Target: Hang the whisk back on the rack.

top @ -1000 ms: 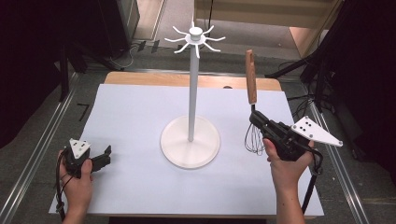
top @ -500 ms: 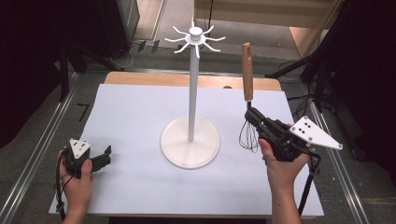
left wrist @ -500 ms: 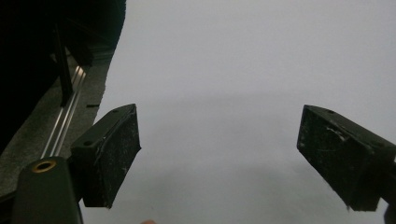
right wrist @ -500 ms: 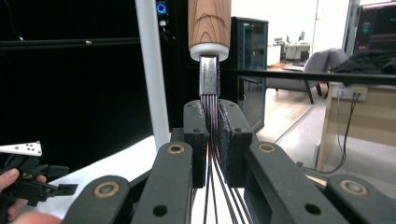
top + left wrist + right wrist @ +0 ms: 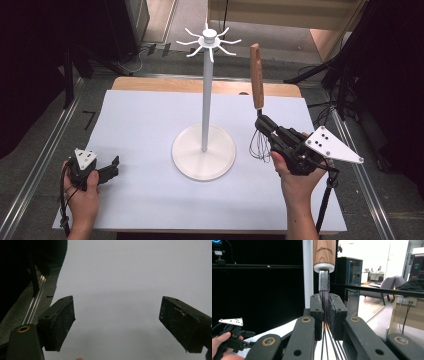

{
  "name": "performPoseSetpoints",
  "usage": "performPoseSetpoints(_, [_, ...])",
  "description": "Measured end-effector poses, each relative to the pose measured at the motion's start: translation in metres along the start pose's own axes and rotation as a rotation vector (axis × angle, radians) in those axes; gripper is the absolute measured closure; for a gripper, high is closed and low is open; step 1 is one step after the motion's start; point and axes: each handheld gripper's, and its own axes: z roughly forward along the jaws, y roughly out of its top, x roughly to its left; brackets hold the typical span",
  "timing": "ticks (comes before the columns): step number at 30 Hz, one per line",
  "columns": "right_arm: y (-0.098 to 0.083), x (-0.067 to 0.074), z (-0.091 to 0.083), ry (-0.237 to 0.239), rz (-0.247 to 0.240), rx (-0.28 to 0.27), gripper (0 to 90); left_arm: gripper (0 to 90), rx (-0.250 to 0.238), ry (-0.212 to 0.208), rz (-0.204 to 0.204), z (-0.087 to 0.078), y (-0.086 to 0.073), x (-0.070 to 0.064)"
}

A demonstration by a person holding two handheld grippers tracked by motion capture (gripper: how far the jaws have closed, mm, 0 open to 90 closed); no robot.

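Gripping the whisk (image 5: 258, 107) by its wire neck, just under the metal ferrule, the right hand-held gripper (image 5: 265, 125) is being held above the desk (image 5: 145, 125), to the right of the white stand (image 5: 205, 100). In the right gripper view the jaws are being pressed together on the bundled wires (image 5: 325, 306), with the wooden handle (image 5: 324, 251) pointing up and the wire balloon hanging below.

Risk, judged: the whisk is being held on thin, springy wires rather than on the rigid handle, so it is likely to be pivoting or sliding in the pads if the wrist is being tipped. The handle end is being carried close to the stand's pole (image 5: 307, 272); a knock there is likely to rock the stand on its round base (image 5: 203, 151). The hooks at the crown (image 5: 209, 41) are short, so a hang attempt is likely to miss. No hanging loop is being seen on the handle top; it cannot be told whether one is there.

Appearance: the handle is showing warm brown grain with a white collar; the wires are dark and thin.

The left hand-held gripper (image 5: 107, 170) is being rested at the desk's left edge, jaws spread wide with nothing between them.
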Motion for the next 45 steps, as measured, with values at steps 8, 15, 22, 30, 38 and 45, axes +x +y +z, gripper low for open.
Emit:
performPoseSetpoints(8, [0.001,0.005,0.006,0.016,-0.011,0.001,84.3,14.1,-0.004,0.000,-0.005,0.000,0.000,0.000])
performPoseSetpoints(15, [0.000,0.008,0.012,0.023,-0.013,0.002,84.3,14.0,-0.006,0.000,-0.010,-0.001,0.000,0.001])
performPoseSetpoints(22, [-0.001,0.009,0.015,0.019,-0.016,0.010,84.3,13.8,-0.035,0.001,-0.031,-0.003,-0.001,0.003])
performPoseSetpoints(30, [-0.002,0.009,0.016,0.021,-0.018,0.008,84.2,13.8,-0.048,0.015,-0.038,-0.004,-0.001,0.003])
performPoseSetpoints(38, [-0.002,0.010,0.018,0.022,-0.017,0.016,84.2,13.9,-0.075,-0.009,-0.099,-0.007,0.002,0.004])
performPoseSetpoints(45, [-0.003,0.009,0.018,0.026,-0.018,0.017,84.2,13.7,-0.115,-0.026,-0.070,-0.007,0.004,-0.006])
